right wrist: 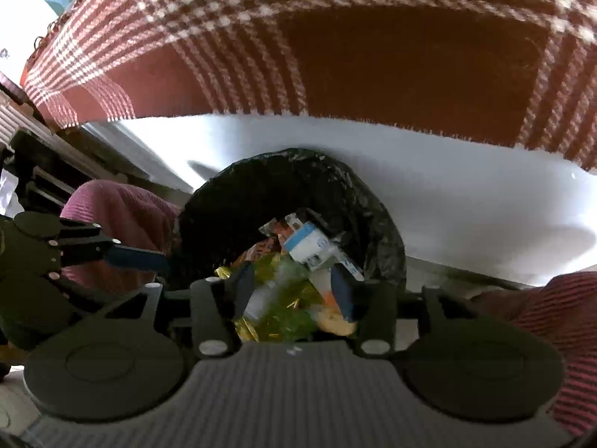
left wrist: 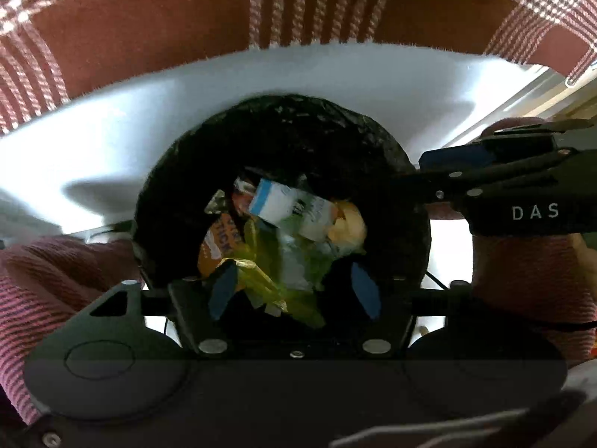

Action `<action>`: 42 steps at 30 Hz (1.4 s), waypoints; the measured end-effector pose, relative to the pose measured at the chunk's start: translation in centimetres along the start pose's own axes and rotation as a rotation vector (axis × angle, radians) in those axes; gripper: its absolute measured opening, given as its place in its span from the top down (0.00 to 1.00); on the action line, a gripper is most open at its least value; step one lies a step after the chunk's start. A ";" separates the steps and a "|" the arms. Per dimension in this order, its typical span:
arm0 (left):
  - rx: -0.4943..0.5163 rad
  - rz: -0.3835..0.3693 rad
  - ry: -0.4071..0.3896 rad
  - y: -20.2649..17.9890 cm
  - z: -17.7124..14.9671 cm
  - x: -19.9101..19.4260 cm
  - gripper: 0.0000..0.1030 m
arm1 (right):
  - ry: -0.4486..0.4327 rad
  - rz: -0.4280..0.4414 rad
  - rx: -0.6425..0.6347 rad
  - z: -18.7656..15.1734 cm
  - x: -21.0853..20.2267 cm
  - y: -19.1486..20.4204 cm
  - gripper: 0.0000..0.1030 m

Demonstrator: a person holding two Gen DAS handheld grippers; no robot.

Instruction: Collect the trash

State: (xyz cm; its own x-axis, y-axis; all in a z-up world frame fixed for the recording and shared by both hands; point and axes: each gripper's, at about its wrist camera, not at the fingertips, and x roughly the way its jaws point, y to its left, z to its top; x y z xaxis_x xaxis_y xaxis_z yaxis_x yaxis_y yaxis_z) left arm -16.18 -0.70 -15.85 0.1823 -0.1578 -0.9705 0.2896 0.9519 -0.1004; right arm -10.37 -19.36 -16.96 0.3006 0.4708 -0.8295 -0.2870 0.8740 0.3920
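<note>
A round bin with a black liner (left wrist: 283, 138) (right wrist: 283, 183) stands right below both grippers. Inside lie wrappers: a white and blue carton (left wrist: 274, 201) (right wrist: 309, 246), an orange packet (left wrist: 218, 242) and yellow-green foil (left wrist: 261, 276) (right wrist: 283, 317). My left gripper (left wrist: 294, 291) hangs open over the bin's mouth, its blue pads apart on either side of the foil and not pressing it. Above the same opening my right gripper (right wrist: 293, 291) is open too, with blurred green wrapping between its fingers, not gripped. Each gripper shows from the side in the other's view, the right gripper (left wrist: 459, 158) and the left gripper (right wrist: 134, 257).
The bin sits on a white floor (left wrist: 112, 142) (right wrist: 466, 186). A red and white checked cloth (left wrist: 149, 18) (right wrist: 335, 37) hangs behind it. Dark red striped fabric of the person's clothing (left wrist: 56, 268) (right wrist: 559, 317) flanks the bin on both sides.
</note>
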 end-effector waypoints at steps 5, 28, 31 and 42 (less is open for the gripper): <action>0.008 0.009 -0.070 -0.2 0.4 -1.6 0.23 | -0.026 0.005 0.012 0.5 -0.8 -0.3 0.37; -0.012 0.025 -0.636 4.0 8.8 -17.5 0.11 | -0.428 0.086 -0.123 9.9 -15.3 0.9 0.21; 0.007 0.032 -0.674 4.0 10.6 -18.5 0.11 | -0.470 0.069 -0.148 11.0 -16.4 1.2 0.21; -0.002 0.069 -0.801 4.0 19.3 -21.5 0.02 | -0.673 -0.108 -0.166 19.1 -19.9 0.8 0.18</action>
State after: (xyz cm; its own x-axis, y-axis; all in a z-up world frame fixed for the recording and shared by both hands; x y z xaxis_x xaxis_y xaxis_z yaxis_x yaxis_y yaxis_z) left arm -0.78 1.39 8.81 0.8188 -0.2384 -0.5222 0.2517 0.9667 -0.0467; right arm 0.82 -25.75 7.45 0.8174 0.4015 -0.4131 -0.3429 0.9153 0.2111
